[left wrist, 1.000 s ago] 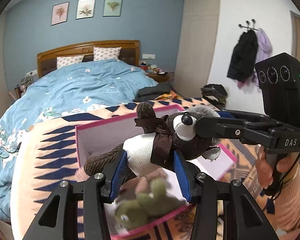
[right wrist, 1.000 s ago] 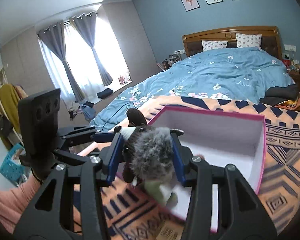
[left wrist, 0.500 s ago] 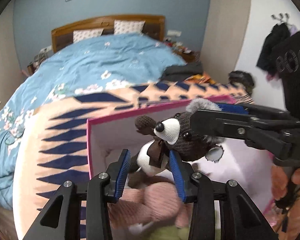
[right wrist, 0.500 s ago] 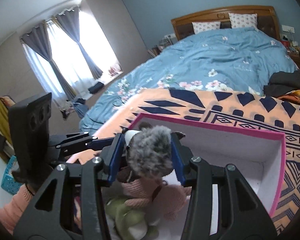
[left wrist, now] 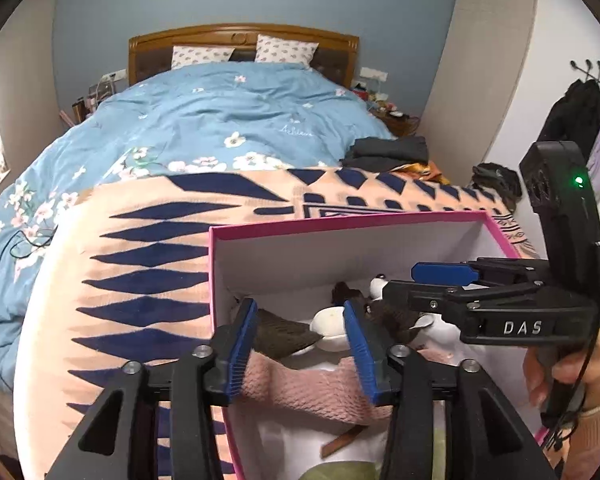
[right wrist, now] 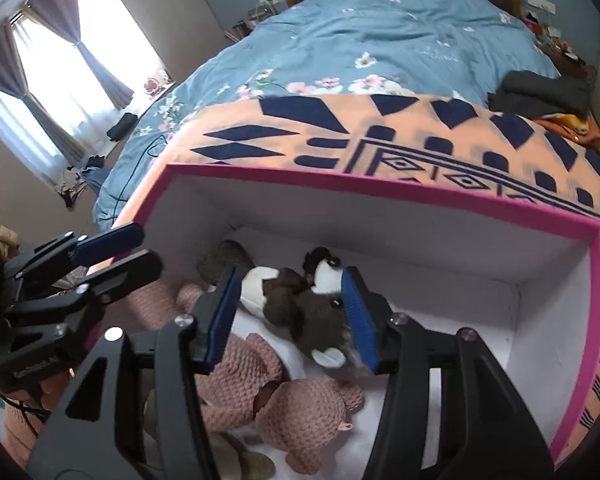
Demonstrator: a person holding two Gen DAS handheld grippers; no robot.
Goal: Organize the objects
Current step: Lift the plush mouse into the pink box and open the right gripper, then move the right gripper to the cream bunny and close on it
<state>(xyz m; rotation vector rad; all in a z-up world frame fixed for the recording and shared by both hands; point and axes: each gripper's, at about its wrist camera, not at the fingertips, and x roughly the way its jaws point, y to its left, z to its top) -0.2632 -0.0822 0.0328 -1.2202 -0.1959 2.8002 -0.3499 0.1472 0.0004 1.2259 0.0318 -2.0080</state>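
Note:
A brown and white plush koala [right wrist: 296, 304] lies inside the pink-rimmed white box [right wrist: 380, 188], on top of a pink knitted plush [right wrist: 260, 384]. My right gripper [right wrist: 292, 312] is open, its blue pads on either side of the koala's head and body. My left gripper [left wrist: 300, 344] is open, its pads apart around the koala's legs [left wrist: 284, 334] over the pink plush [left wrist: 308, 388]. A green plush [left wrist: 340, 470] shows at the box's near end. The right gripper also shows in the left wrist view [left wrist: 440, 280].
The box [left wrist: 340, 224] sits on an orange and navy patterned blanket [left wrist: 140, 280] at the foot of a bed with a blue floral duvet [left wrist: 228, 120]. Dark folded clothes [left wrist: 388, 150] lie at the bed's right. Coats [left wrist: 580, 112] hang on the right wall.
Both grippers lowered the koala from above the box into it, then opened. The koala now rests on the pink plush.

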